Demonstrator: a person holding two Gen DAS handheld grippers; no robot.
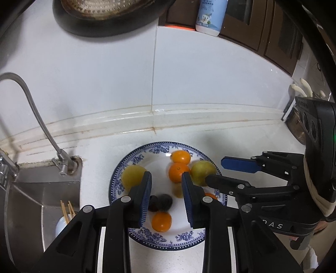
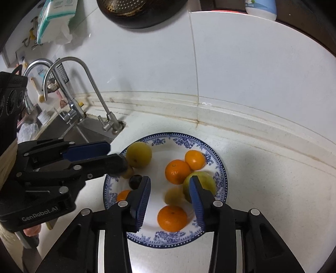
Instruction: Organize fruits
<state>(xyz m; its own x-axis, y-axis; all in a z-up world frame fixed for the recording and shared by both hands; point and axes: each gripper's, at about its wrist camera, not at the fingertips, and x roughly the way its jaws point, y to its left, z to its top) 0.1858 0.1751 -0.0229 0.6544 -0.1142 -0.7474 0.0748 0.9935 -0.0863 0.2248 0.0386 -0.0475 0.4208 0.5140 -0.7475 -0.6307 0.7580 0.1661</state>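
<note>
A blue-patterned white plate (image 1: 134, 159) (image 2: 220, 168) on the white counter holds several oranges (image 1: 161, 221) (image 2: 172, 218), two yellow-green fruits (image 1: 133, 175) (image 2: 139, 154), a small yellowish fruit (image 2: 173, 195) and dark round fruits (image 1: 164, 201) (image 2: 134, 181). My left gripper (image 1: 167, 197) is open over the plate, above the dark fruits, holding nothing. My right gripper (image 2: 170, 197) is open over the plate's near right part, around the small yellowish fruit, beside the second yellow-green fruit (image 2: 204, 181) (image 1: 201, 172). Each gripper shows in the other's view, both open (image 1: 216, 171) (image 2: 116, 155).
A steel sink (image 1: 27, 195) with taps (image 2: 84, 84) lies left of the plate. A cup with chopsticks (image 1: 63, 222) stands by the sink. A dark colander (image 1: 100, 14) hangs on the tiled wall. A white bottle (image 1: 211, 15) stands on a ledge. A knife block (image 1: 298, 109) is far right.
</note>
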